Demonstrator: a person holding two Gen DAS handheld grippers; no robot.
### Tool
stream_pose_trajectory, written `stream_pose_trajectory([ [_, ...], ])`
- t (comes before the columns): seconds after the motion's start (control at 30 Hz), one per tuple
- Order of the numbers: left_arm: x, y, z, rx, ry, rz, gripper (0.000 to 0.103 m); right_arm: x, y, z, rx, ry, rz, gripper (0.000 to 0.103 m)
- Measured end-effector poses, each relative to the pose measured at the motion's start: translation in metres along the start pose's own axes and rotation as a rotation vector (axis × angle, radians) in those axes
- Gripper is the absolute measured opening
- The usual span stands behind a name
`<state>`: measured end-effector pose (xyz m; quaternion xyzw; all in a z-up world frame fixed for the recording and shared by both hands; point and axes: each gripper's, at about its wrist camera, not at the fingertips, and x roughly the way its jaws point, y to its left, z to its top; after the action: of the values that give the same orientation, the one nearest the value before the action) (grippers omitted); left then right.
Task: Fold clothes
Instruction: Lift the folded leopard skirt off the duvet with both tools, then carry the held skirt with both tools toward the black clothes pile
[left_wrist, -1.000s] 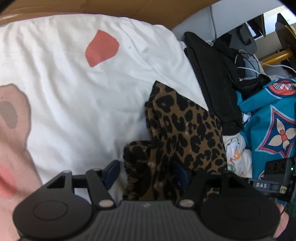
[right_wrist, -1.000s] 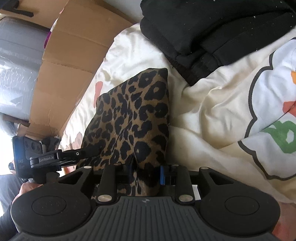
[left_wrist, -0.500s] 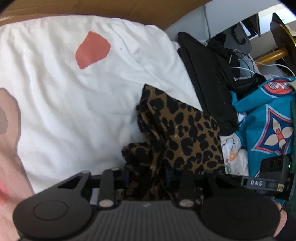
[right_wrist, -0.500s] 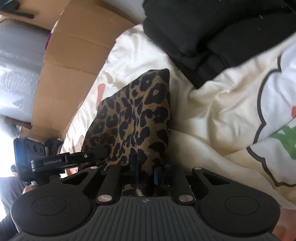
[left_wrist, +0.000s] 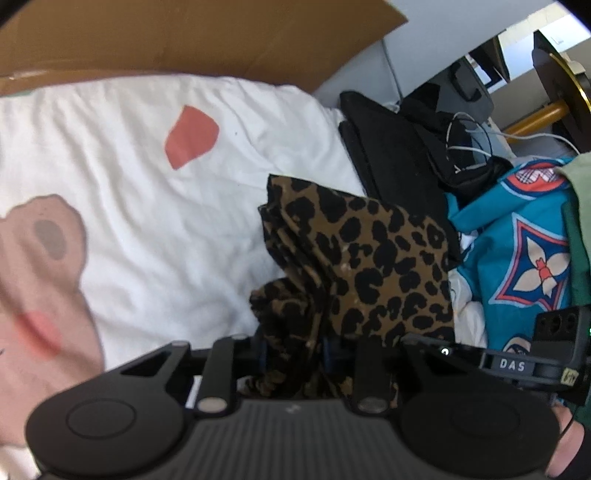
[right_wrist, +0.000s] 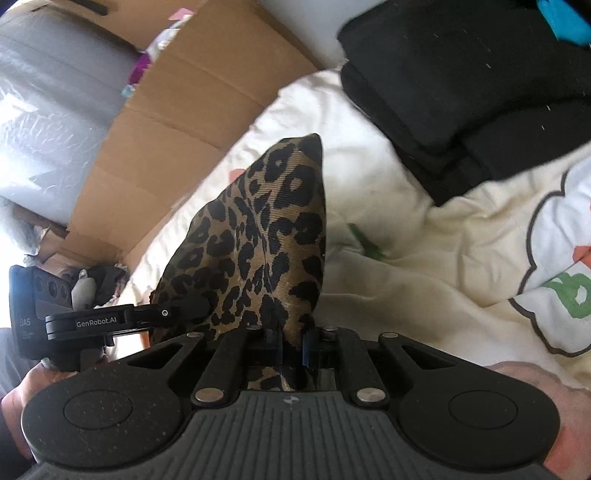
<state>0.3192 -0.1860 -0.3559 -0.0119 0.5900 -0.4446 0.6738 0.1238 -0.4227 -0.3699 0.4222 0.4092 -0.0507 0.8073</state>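
A leopard-print garment (left_wrist: 369, 258) lies on a white cartoon-print bed cover (left_wrist: 166, 240), its near edge raised off the cover. My left gripper (left_wrist: 294, 354) has a bunched fold of it between its blue pads, and the jaws are closing on the cloth. In the right wrist view the garment (right_wrist: 266, 236) rises like a tent from my right gripper (right_wrist: 293, 345), whose closing jaws pinch a thin fold. The left gripper's body (right_wrist: 122, 319) shows at the left there, held by a hand.
Folded black clothes (right_wrist: 480, 92) are stacked on the bed beyond the garment. A teal printed cloth (left_wrist: 517, 240) and white cables (left_wrist: 476, 140) lie at the right. A cardboard box (right_wrist: 177, 122) flanks the far side of the bed.
Both grippers' jaws have narrowed onto the leopard garment. Both have risen, lifting its near edge off the bed cover so the cloth tents up.
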Motion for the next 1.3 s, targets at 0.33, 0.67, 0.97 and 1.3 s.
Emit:
stream_pose_trajectory([
  [0.33,-0.048,-0.019,-0.006,-0.036,-0.073,0.051,0.027,-0.022,0.051,0.008,-0.15,0.003,-0.012,0.006],
  [0.67,-0.118,-0.064,0.002,-0.043,-0.171,0.089,0.027,-0.077,0.106,0.023,-0.253,-0.038,0.002,0.006],
  [0.97,-0.186,-0.112,0.011,-0.054,-0.28,0.136,0.027,-0.136,0.164,0.039,-0.367,-0.104,0.031,0.006],
  [1.3,-0.27,-0.177,0.025,0.006,-0.391,0.182,0.027,-0.205,0.235,0.063,-0.462,-0.178,0.051,0.006],
])
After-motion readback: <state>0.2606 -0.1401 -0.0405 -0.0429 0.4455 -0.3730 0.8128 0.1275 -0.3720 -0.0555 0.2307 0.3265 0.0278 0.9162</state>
